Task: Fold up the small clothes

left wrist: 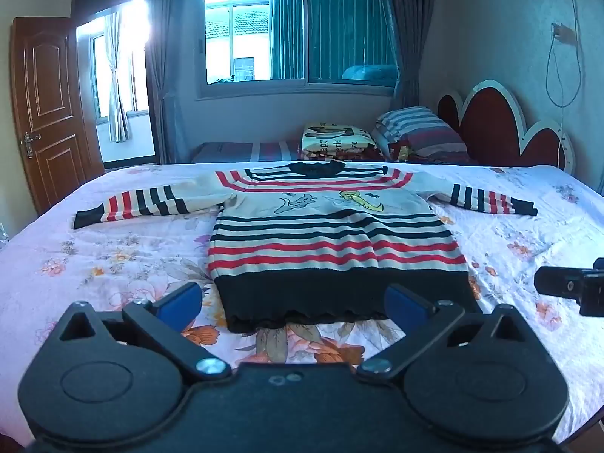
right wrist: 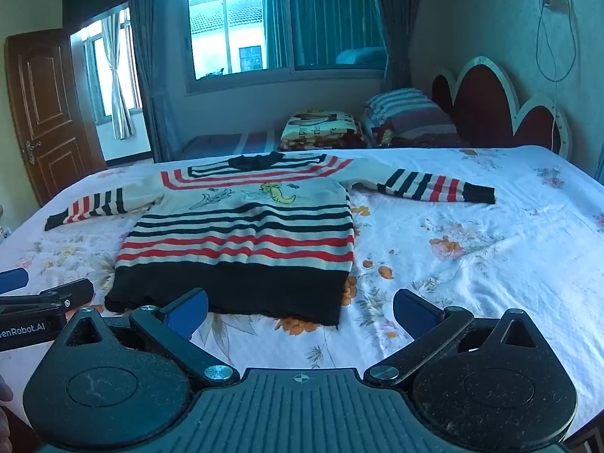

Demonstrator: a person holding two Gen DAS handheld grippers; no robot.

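Note:
A small striped sweater (left wrist: pixel 332 234), cream with red and navy stripes, a black hem and cartoon figures on the chest, lies flat and face up on the bed, both sleeves spread out sideways. It also shows in the right wrist view (right wrist: pixel 241 234). My left gripper (left wrist: pixel 294 302) is open and empty, hovering just before the black hem. My right gripper (right wrist: pixel 300 311) is open and empty, near the hem's right corner. Part of the right gripper (left wrist: pixel 573 287) shows at the right edge of the left wrist view, and the left gripper (right wrist: pixel 41 298) at the left edge of the right wrist view.
The bed has a floral sheet (left wrist: pixel 113 256). A striped pillow (left wrist: pixel 419 132) and a folded blanket (left wrist: pixel 336 139) lie at the far side by a red headboard (left wrist: pixel 498 120). A window (left wrist: pixel 294 34) is behind, and a wooden door (left wrist: pixel 45 105) stands at the left.

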